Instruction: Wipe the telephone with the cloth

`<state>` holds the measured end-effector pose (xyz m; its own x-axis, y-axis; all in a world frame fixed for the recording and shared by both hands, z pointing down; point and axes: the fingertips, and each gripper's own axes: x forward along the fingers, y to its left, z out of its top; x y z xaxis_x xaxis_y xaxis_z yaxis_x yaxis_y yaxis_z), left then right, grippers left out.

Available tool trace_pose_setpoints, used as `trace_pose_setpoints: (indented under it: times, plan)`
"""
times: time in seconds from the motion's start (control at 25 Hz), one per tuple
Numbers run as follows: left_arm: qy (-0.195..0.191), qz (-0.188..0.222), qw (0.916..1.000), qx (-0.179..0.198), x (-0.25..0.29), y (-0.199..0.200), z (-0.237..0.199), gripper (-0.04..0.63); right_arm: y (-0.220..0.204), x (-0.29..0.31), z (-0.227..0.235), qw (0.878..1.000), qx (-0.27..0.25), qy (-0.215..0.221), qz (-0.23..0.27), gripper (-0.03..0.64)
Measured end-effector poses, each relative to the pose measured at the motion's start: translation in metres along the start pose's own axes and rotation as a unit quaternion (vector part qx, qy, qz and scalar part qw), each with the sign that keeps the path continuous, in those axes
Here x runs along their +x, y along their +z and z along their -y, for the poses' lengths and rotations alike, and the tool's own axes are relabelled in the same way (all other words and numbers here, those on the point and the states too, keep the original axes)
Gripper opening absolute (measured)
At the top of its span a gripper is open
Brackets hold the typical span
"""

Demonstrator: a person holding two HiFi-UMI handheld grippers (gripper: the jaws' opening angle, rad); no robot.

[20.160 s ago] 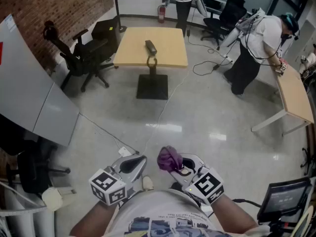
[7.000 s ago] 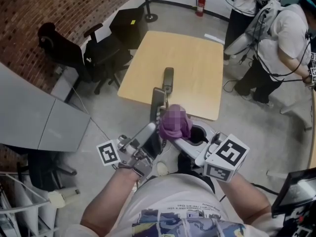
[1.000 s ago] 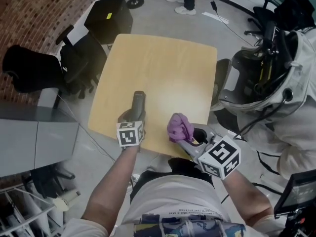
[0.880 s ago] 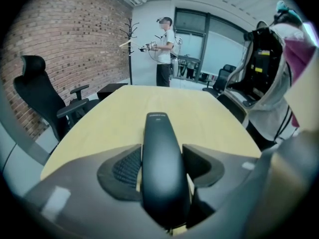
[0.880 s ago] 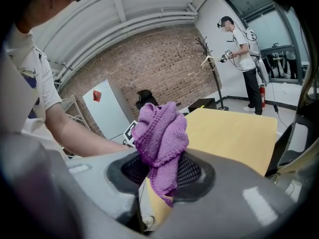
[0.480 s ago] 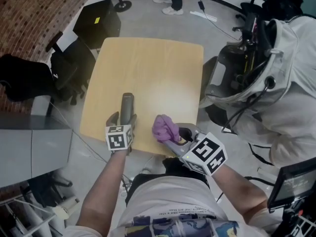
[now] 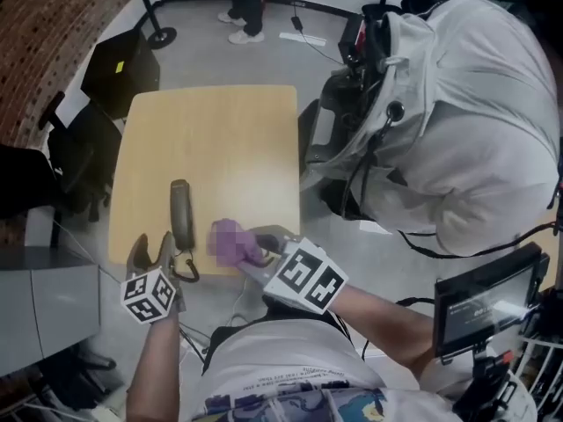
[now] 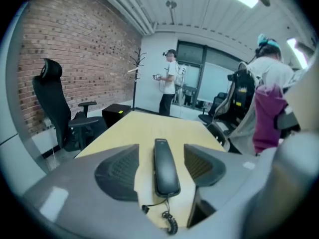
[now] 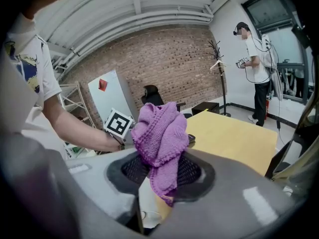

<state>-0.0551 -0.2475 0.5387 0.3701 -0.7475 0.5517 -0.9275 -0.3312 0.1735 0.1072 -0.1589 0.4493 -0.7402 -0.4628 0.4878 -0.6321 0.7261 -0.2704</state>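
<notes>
Two grippers: left gripper (image 7: 151, 244), lower left, wide and empty, jaws just narrowed slightly; right gripper (image 7: 260, 246) clamps cloth (image 7: 229, 239); telephone (image 7: 180, 214) lies unheld near table (image 7: 230, 139) edge; wiping pressure could push it off.

Light wooden table (image 7: 220, 139), square top, rounded corners. Person in a white jacket (image 7: 475, 121), bent over just beside its right edge. Black office chairs (image 7: 75, 156) along its left side. Black cabinet (image 7: 123, 60) past the chairs. Brick wall (image 8: 75, 59). Coat stand (image 8: 135, 71) at the far end. Standing person (image 8: 170, 83) near it. Small lit screen (image 7: 479, 301), lower right.
</notes>
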Motion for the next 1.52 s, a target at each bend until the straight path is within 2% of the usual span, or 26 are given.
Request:
trace_pose_setpoints:
  times: [0.04, 0.16, 0.28, 0.36, 0.56, 0.8, 0.88, 0.96, 1.32, 1.52]
  plan:
    - [-0.009, 0.008, 0.9999, -0.007, -0.013, 0.003, 0.002, 0.287, 0.000, 0.000, -0.006, 1.000, -0.003, -0.002, -0.001, 0.121]
    - [-0.045, 0.027, 0.9986, -0.010, -0.053, 0.009, 0.011, 0.202, 0.004, -0.002, -0.027, 1.000, -0.009, -0.009, -0.002, 0.121]
    - [-0.088, 0.032, 0.9955, 0.014, -0.090, 0.005, 0.027, 0.057, 0.005, -0.005, -0.052, 1.000, -0.014, -0.020, 0.003, 0.121]
    - [-0.129, 0.027, 0.9909, 0.025, -0.111, -0.006, 0.040, 0.003, 0.003, -0.006, -0.069, 0.999, -0.015, -0.029, 0.006, 0.121]
    - [-0.242, 0.002, 0.9694, 0.040, -0.176, -0.035, 0.064, 0.003, -0.002, -0.007, -0.131, 0.999, -0.027, -0.047, 0.004, 0.121]
    - [-0.331, -0.016, 0.9411, 0.067, -0.254, -0.094, 0.093, 0.003, -0.046, -0.026, -0.210, 0.997, -0.027, -0.077, 0.004, 0.121]
    - [-0.345, -0.016, 0.9353, 0.078, -0.276, -0.107, 0.093, 0.003, -0.060, -0.032, -0.233, 0.996, -0.027, -0.090, 0.003, 0.121]
    - [-0.347, -0.010, 0.9341, 0.082, -0.293, -0.110, 0.092, 0.003, -0.065, -0.037, -0.252, 0.995, -0.028, -0.092, 0.001, 0.121]
    - [-0.332, 0.026, 0.9395, 0.082, -0.334, -0.109, 0.116, 0.003, -0.078, -0.079, -0.301, 0.994, -0.061, -0.087, 0.017, 0.121]
    - [-0.330, 0.038, 0.9398, 0.081, -0.369, -0.130, 0.172, 0.003, -0.109, -0.142, -0.322, 0.992, -0.068, -0.097, 0.036, 0.121]
